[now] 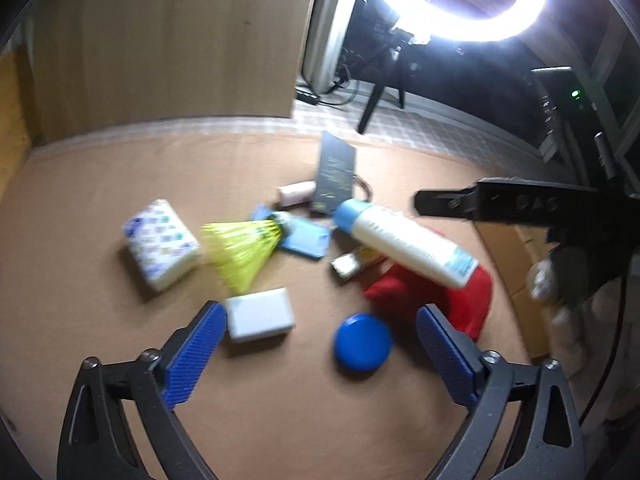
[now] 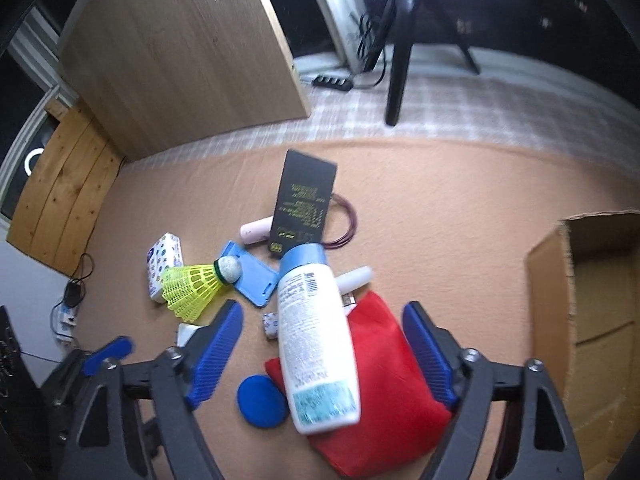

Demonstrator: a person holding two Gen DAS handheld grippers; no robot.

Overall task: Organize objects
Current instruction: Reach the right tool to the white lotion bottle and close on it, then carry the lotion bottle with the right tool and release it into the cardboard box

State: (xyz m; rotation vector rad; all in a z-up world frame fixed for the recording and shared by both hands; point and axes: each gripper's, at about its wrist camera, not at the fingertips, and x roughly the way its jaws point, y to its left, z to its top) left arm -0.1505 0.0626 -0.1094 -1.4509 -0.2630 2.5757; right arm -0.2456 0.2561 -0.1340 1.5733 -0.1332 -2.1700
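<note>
A pile of objects lies on a tan mat point(image 1: 100, 200). A white bottle with a blue cap point(image 1: 404, 242) point(image 2: 316, 340) rests across a red pouch point(image 1: 464, 300) point(image 2: 388, 392). A blue round lid point(image 1: 362, 342) point(image 2: 262, 402), a white block point(image 1: 260, 314), a yellow shuttlecock point(image 1: 242, 246) point(image 2: 200, 284), a tissue pack point(image 1: 160, 244) point(image 2: 166, 256), a blue card holder point(image 1: 306, 236) point(image 2: 254, 278) and a black box point(image 1: 336, 174) point(image 2: 304, 204) lie around. My left gripper point(image 1: 318, 328) is open above the block and lid. My right gripper point(image 2: 322, 334) is open, its jaws either side of the bottle.
An open cardboard box point(image 2: 580, 300) stands at the right of the mat. A wooden panel point(image 2: 180, 52) and a tripod point(image 2: 400, 60) with a ring light point(image 1: 460, 0) stand behind. A small pink tube point(image 2: 256, 230) and a dark hair band point(image 2: 344, 220) lie by the black box.
</note>
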